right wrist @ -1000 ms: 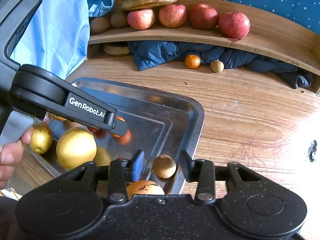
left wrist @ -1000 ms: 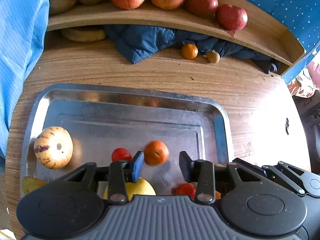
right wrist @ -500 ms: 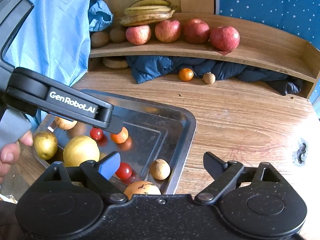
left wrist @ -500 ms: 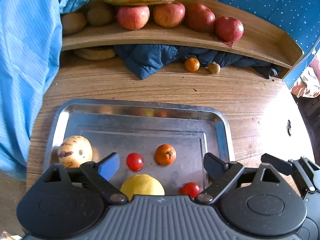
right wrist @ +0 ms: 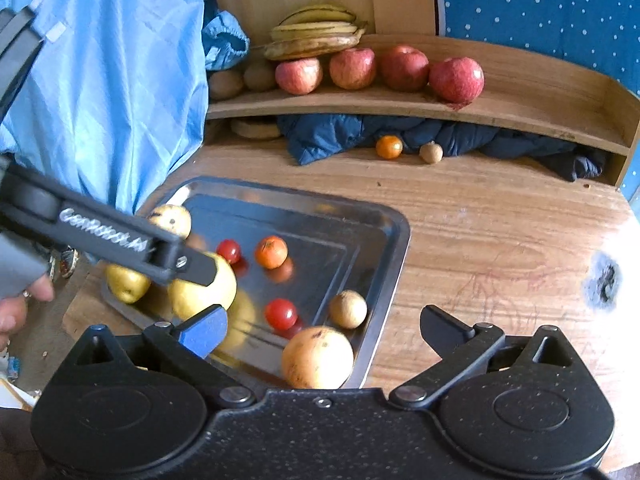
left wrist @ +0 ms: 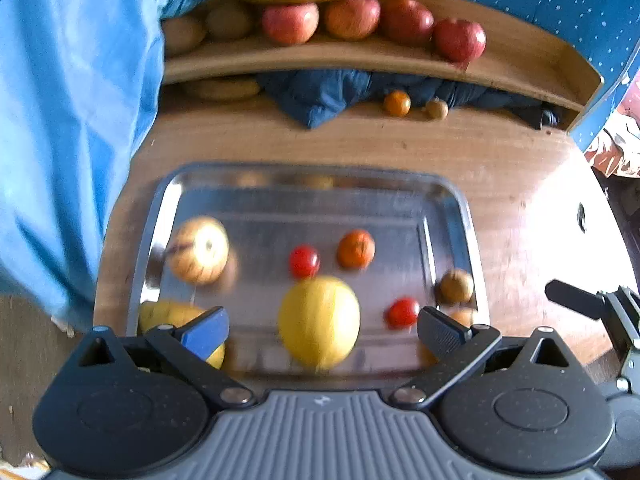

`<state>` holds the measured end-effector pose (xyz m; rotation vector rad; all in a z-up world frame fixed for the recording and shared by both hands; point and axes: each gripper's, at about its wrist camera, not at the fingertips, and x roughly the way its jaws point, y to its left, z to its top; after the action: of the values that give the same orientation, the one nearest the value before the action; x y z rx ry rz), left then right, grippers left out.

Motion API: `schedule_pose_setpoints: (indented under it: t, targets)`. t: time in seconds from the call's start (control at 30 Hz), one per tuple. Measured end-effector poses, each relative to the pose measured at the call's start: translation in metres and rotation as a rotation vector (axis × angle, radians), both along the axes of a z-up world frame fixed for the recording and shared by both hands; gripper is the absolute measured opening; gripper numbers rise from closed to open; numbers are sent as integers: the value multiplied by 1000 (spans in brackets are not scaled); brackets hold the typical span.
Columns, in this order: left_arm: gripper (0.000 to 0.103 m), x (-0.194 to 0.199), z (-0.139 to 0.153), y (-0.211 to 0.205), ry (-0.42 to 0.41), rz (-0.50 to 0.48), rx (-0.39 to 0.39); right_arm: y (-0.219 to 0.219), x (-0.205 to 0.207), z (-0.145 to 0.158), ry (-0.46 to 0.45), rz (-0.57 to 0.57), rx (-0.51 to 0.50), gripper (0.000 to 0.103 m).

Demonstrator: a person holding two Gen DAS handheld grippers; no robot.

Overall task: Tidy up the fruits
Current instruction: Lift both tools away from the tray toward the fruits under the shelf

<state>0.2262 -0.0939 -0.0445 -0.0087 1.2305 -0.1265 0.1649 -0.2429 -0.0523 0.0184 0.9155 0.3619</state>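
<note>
Right now both my grippers, left gripper [left wrist: 322,330] and right gripper [right wrist: 322,330], gape wide and empty above the tray's [left wrist: 460,208] near edge; the fruit lies loose inside, the big yellow fruit [left wrist: 319,322] nearest, easiest to reach.

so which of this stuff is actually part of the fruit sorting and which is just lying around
Job:
metal tray
large yellow fruit
cherry tomatoes
small orange
shelf apples
bananas

Lying about:
dark blue jacket
light blue cloth
</note>
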Motion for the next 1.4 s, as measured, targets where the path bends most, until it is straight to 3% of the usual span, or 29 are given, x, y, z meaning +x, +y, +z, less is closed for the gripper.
schedule_pose_setpoints:
  t: [0.3, 0.6, 1.0, 1.4]
  targets:
    - [102, -36, -5, 24, 87, 39, 42, 5, -16, -11, 64, 18, -16, 102]
    - [102, -48, -25, 37, 187, 83, 76, 10, -22, -23, 140, 36, -48, 102]
    - [102, -37, -19, 38, 185, 93, 110, 8, -5, -19, 134, 26, -55, 102]
    - [102, 2, -7, 21, 132, 44, 138, -1, 28, -11, 93, 12, -43, 102]
